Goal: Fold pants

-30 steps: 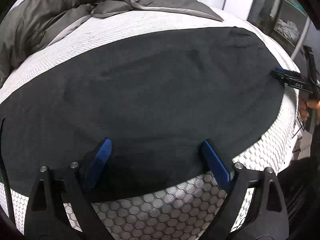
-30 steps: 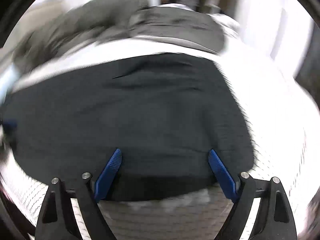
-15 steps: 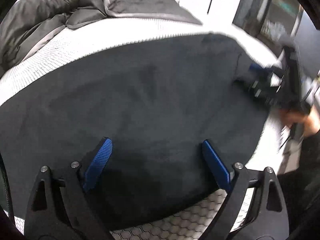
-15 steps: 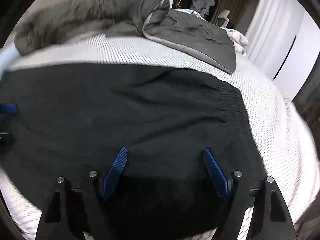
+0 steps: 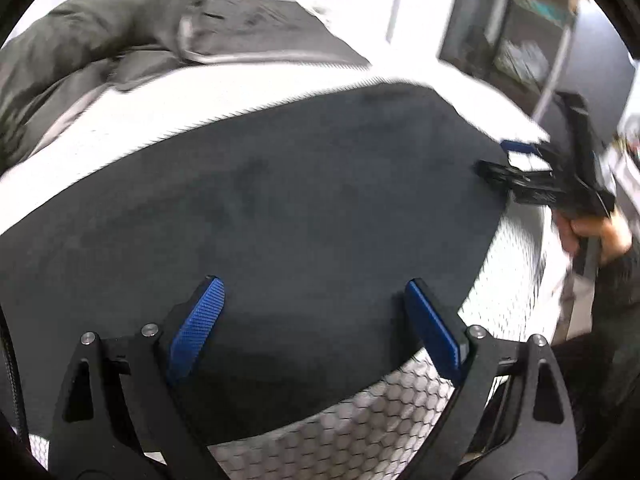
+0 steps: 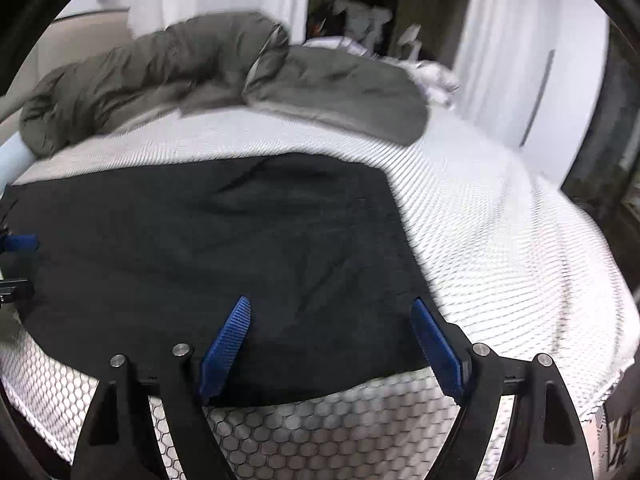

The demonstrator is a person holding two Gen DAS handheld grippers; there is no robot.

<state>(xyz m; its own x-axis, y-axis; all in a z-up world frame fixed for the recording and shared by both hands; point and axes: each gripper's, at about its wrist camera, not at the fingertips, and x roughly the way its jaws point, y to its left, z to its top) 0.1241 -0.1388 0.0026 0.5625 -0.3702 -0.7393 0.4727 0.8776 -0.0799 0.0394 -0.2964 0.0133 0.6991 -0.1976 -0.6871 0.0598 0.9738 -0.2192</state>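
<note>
Black pants (image 5: 280, 208) lie spread flat across the white mattress (image 5: 400, 412). My left gripper (image 5: 312, 282) hovers open over their near edge with nothing between its blue pads. In the right wrist view the pants (image 6: 224, 240) fill the left half. My right gripper (image 6: 330, 302) stands over their near right corner with its jaws opening. The cloth lies below the pads and is not pinched. Each gripper shows in the other's view: the right gripper (image 5: 496, 158) at the pants' right edge, held by a hand (image 5: 592, 232), and the left gripper (image 6: 18, 264) at the far left.
A crumpled grey duvet (image 6: 200, 64) lies along the back of the mattress (image 6: 500, 248), beyond the pants. The mattress side below the pants has a honeycomb pattern. White curtains and a dark doorway stand behind the bed. Dark shelving is at the right in the left wrist view.
The right gripper has drawn back from over the cloth to the pants' near right edge, and its jaws stand a little wider. The left gripper has shifted sideways along the near edge, still open.
</note>
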